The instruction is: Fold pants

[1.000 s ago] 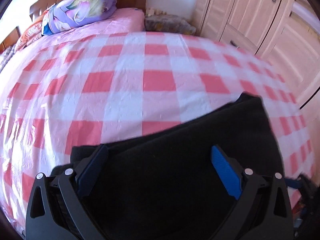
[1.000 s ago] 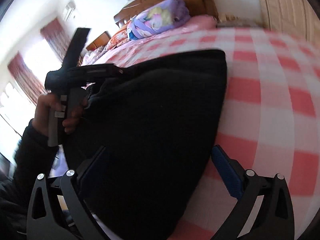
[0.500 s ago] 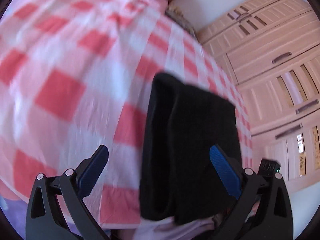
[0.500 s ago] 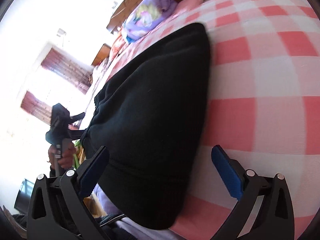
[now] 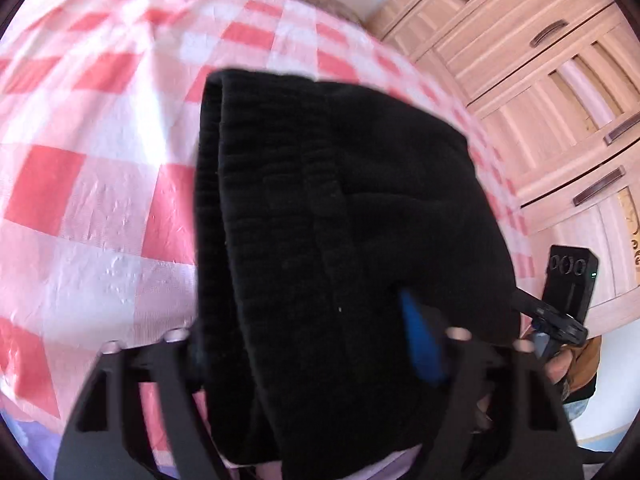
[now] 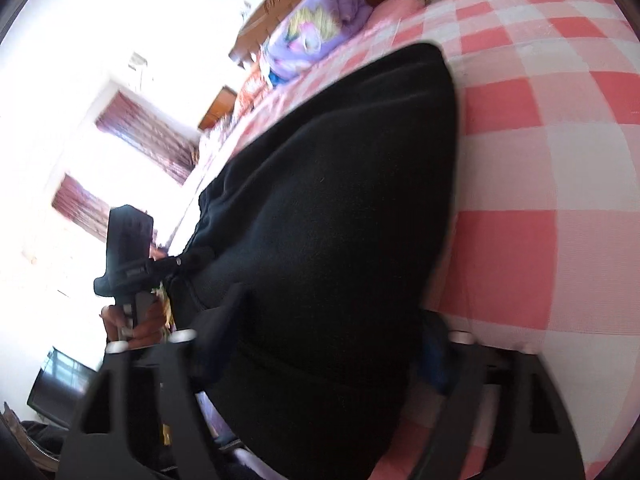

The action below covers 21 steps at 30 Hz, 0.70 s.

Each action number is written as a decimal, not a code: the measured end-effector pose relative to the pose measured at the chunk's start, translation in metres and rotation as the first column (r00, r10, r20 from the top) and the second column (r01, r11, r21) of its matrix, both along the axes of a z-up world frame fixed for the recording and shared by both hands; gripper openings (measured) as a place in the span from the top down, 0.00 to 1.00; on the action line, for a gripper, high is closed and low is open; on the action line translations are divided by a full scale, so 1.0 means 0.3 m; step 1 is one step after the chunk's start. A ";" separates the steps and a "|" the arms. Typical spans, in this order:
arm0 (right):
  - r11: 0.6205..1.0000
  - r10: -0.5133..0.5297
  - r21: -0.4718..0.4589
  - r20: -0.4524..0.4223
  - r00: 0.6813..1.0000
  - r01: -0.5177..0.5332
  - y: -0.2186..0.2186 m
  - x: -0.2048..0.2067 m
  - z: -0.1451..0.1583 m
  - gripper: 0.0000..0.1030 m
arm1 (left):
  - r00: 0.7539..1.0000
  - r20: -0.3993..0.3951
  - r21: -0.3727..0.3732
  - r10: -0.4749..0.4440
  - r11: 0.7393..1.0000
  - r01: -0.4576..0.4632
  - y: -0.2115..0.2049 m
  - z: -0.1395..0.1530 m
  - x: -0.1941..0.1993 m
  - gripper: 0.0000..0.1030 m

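Observation:
Black pants [image 5: 340, 216] lie folded in a thick stack at the near edge of a bed with a pink and white checked sheet [image 5: 100, 184]. My left gripper [image 5: 308, 344] is open, its jaws straddling the stack's left end, the blue pad [image 5: 420, 340] on the fabric. My right gripper [image 6: 320, 344] is open and straddles the stack's right end [image 6: 340, 220]. Each gripper shows in the other's view, the right one [image 5: 560, 308] and the left one [image 6: 132, 256], held by a hand.
A purple floral pillow [image 6: 320, 36] and a wooden headboard [image 6: 280, 4] stand at the far end of the bed. Light wooden wardrobe doors [image 5: 560, 92] run along the right side. Curtained windows [image 6: 148, 136] are on the left. The bed's near edge lies just under both grippers.
Both grippers have moved in from the sides and now straddle the ends of the folded pants. The left view swung from facing the headboard to looking along the stack.

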State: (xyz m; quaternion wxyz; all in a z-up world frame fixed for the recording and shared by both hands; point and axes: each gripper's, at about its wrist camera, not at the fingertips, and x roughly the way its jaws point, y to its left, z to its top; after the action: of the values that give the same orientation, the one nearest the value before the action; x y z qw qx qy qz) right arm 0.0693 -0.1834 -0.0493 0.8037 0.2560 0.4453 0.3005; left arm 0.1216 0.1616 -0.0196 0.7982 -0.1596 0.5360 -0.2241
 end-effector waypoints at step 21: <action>0.947 -0.084 -0.248 0.422 0.903 0.204 -0.104 0.177 0.392 0.64 | 0.951 0.307 0.020 -0.037 0.999 0.033 -0.275 0.402 0.327 0.55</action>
State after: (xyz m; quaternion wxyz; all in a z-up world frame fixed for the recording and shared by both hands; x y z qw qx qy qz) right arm 0.1223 -0.2145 0.0683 0.9271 0.1015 0.2872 0.2185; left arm 0.2196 0.0792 0.1010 0.8690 -0.1072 0.4095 -0.2563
